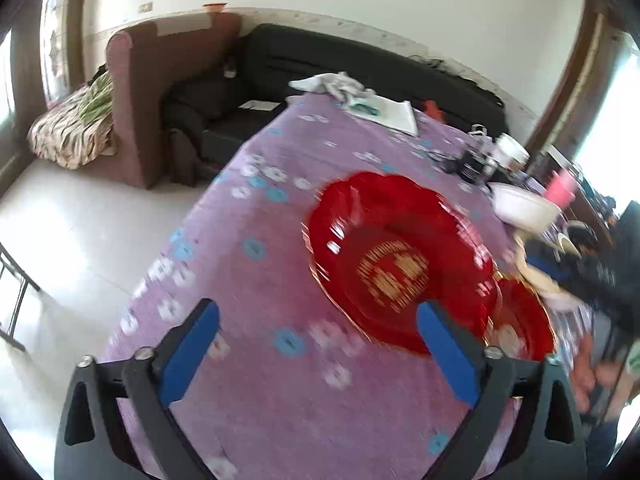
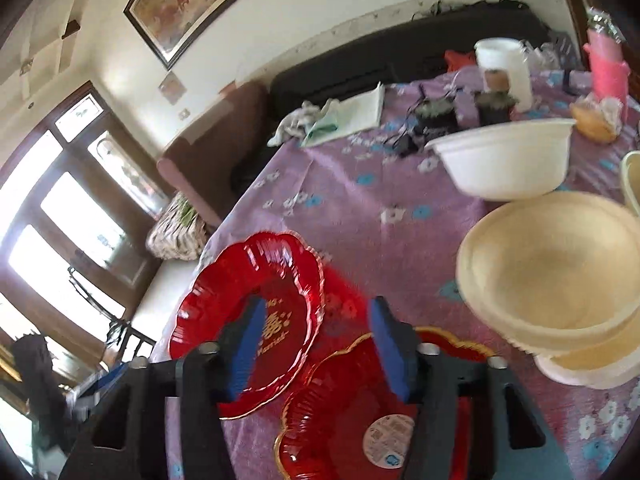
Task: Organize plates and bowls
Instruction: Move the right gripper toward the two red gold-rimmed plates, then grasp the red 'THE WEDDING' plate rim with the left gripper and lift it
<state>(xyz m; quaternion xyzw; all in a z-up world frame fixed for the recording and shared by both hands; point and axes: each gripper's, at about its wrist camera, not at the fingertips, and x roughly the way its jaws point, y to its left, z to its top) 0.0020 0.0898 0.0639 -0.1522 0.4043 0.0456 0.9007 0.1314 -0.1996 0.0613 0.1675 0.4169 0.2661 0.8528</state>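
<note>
two glossy red plates with scalloped, gold-edged rims lie on the table. the larger red plate (image 1: 400,256) (image 2: 248,320) has gold lettering in its well and sits flat on the cloth near the table's left edge. the smaller red plate (image 1: 520,320) (image 2: 360,412) lies just beside it, the rims overlapping or touching, and a round paper sticker shows on it in the right wrist view.

the left gripper (image 1: 318,344) hovers over bare cloth with its blue-padded fingers (image 1: 192,348) spread wide and nothing between them; the larger plate's near rim lies just past its right finger. the right gripper (image 2: 318,344) stands at a middling width over the gap where the two red plates meet, its blue pads (image 2: 390,350) not visibly pressing on either rim.

the table (image 2: 360,216) wears a soft purple cloth printed with small white and blue flowers. behind it run a black sofa (image 1: 360,60) and a brown armchair (image 1: 160,92), with a pale tiled floor (image 1: 80,220), a framed painting (image 2: 180,4) on a cream wall, and tall brown-framed windows (image 2: 60,220).

to the right, a stack of cream bowls (image 2: 556,276), matte and round, nests one inside another, the top one empty. a white bowl (image 2: 504,160) stands behind them, apart. farther back sit a white tub (image 2: 506,68), a pink container (image 2: 608,68), dark jars, papers and a crumpled cloth (image 1: 336,84).
</note>
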